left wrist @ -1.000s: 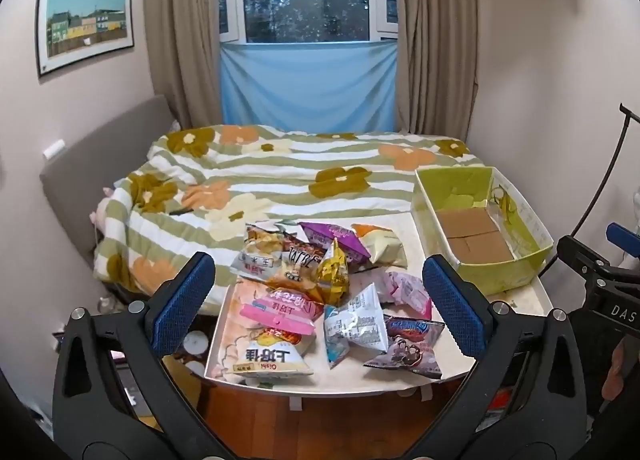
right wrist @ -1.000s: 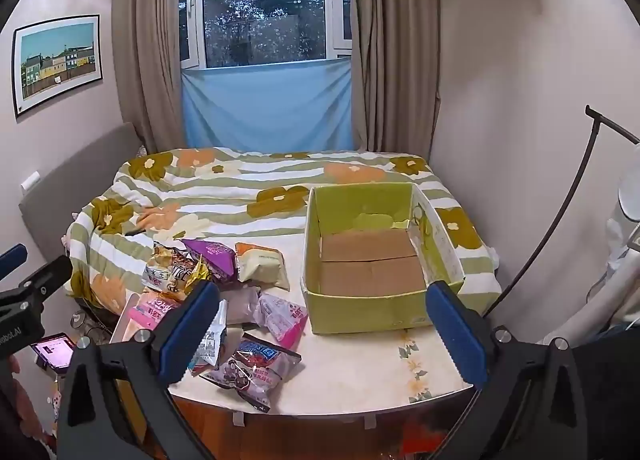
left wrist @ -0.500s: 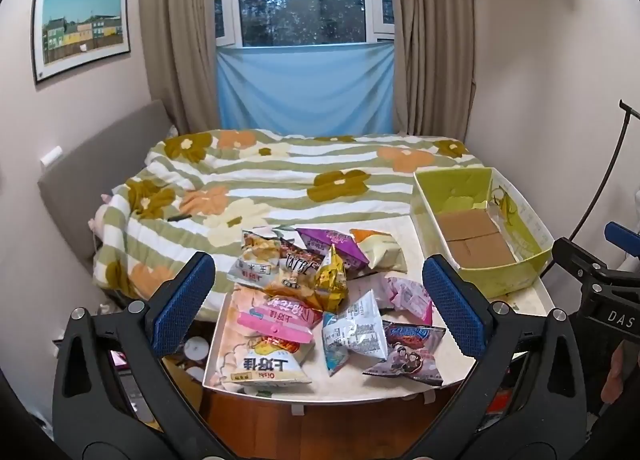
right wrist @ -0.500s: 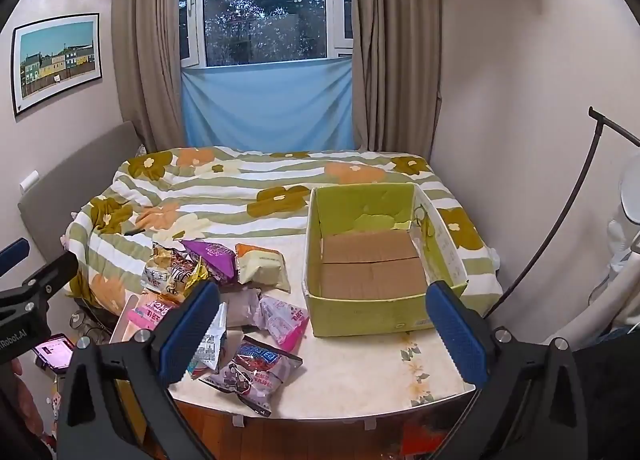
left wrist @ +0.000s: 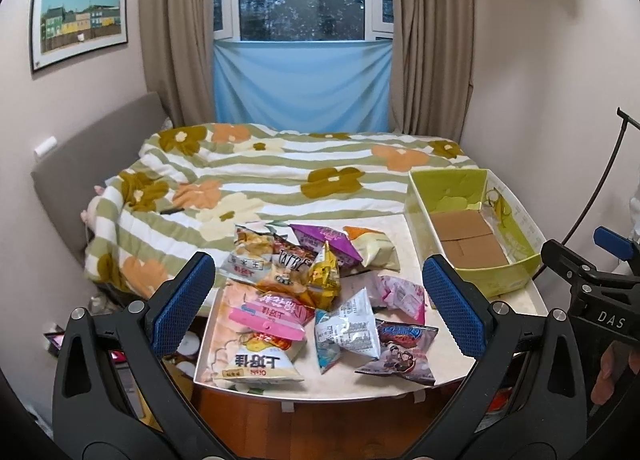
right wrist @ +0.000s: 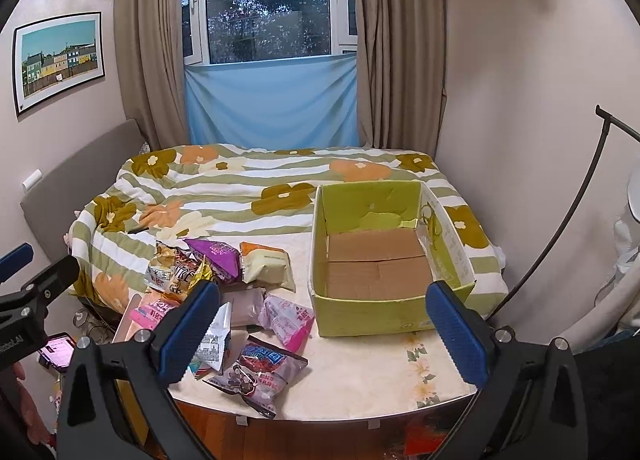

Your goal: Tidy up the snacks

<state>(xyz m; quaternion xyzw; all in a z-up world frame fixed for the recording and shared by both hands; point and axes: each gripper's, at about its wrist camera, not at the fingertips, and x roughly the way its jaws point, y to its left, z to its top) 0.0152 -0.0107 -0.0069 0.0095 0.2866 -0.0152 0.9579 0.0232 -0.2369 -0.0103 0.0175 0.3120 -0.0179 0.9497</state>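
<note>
Left gripper [left wrist: 318,298] is held above the near edge of the worktop [right wrist: 360,372], jaws spread wide, nothing between them. Right gripper [right wrist: 322,334] likewise released and empty, facing the green cardboard box [right wrist: 360,312]. The box sits on the worktop's right side with only its cardboard floor showing. The snack packets [left wrist: 304,292] lie heaped on the worktop's left half, well apart from the box. A bed [left wrist: 280,168] with a flowered cover stands directly behind.
</note>
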